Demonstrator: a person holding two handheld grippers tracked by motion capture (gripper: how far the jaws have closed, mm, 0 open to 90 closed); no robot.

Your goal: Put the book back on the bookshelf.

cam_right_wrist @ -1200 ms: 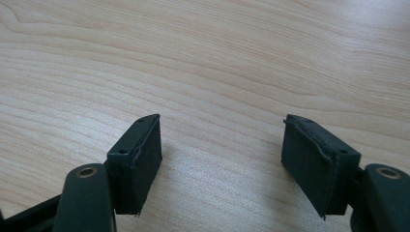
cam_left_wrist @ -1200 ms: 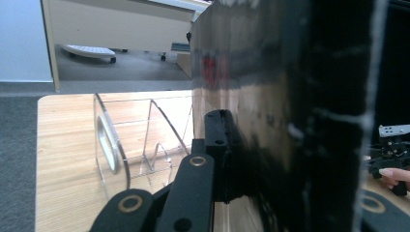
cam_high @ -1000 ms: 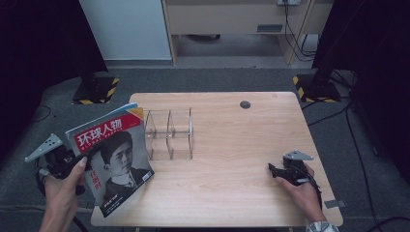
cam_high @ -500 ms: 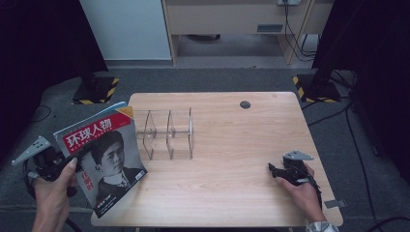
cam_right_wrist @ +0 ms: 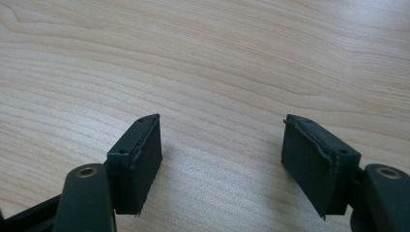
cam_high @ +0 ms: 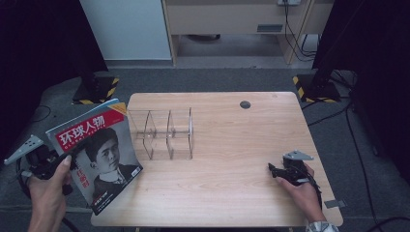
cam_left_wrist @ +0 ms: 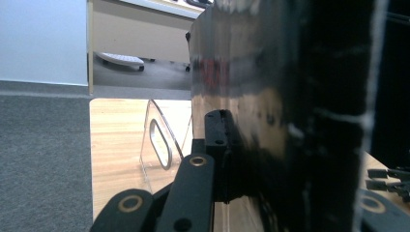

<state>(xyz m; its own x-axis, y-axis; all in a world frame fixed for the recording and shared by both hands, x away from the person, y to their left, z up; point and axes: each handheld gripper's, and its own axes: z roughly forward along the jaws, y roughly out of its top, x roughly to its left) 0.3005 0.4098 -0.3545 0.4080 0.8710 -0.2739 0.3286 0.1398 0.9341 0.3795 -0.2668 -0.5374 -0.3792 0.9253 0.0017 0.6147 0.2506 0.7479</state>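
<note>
Far left, the left gripper (cam_high: 60, 162) is clamped on a magazine (cam_high: 99, 157), held tilted over the table's (cam_high: 232, 193) left edge, cover up. Just right of it a clear plastic rack (cam_high: 164, 133) stands on the wood. Over on the right, the right gripper (cam_high: 274, 170) rests on the tabletop, jaws apart, nothing between them.

In the left gripper view, the glossy red-and-black portrait magazine (cam_left_wrist: 285, 116) stands so near that its cover is a dark blur, hiding most of the clear acrylic divider rack (cam_left_wrist: 159, 145). In the high view, its small lower print is unreadable, and the magazine covers the left gripper (cam_high: 53, 162) jaws.
</note>
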